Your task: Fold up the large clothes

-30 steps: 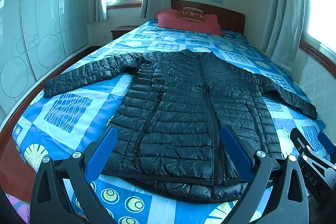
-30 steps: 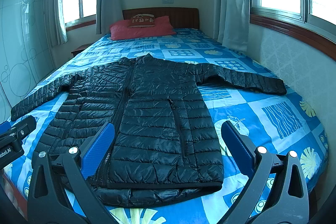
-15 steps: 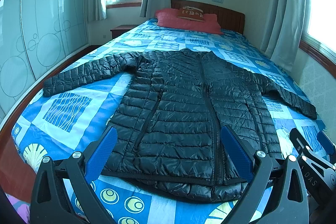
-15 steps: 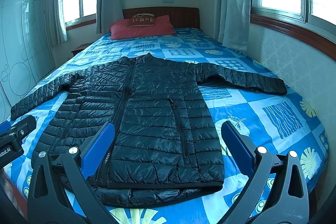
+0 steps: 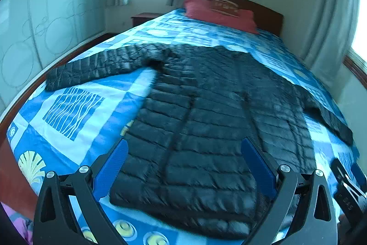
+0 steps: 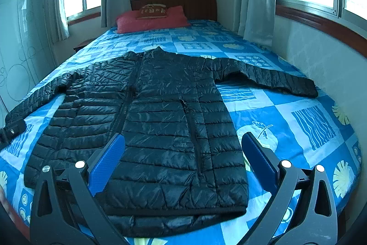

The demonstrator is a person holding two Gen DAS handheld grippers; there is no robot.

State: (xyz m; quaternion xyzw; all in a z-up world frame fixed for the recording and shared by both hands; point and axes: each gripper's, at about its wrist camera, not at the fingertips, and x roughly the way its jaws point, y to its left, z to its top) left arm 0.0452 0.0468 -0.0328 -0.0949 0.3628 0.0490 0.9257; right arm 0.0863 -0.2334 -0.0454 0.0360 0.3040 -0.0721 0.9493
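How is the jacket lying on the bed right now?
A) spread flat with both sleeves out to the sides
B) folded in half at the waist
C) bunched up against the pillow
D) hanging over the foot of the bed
A: the jacket lies flat on the bed, zipped, with one sleeve stretched out to each side.

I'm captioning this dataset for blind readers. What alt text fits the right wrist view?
A black quilted puffer jacket lies flat, zipped, sleeves spread, on a bed with a blue patterned bedspread. The open right tool with blue pads hovers above its hem, holding nothing. A red pillow rests at the wooden headboard.
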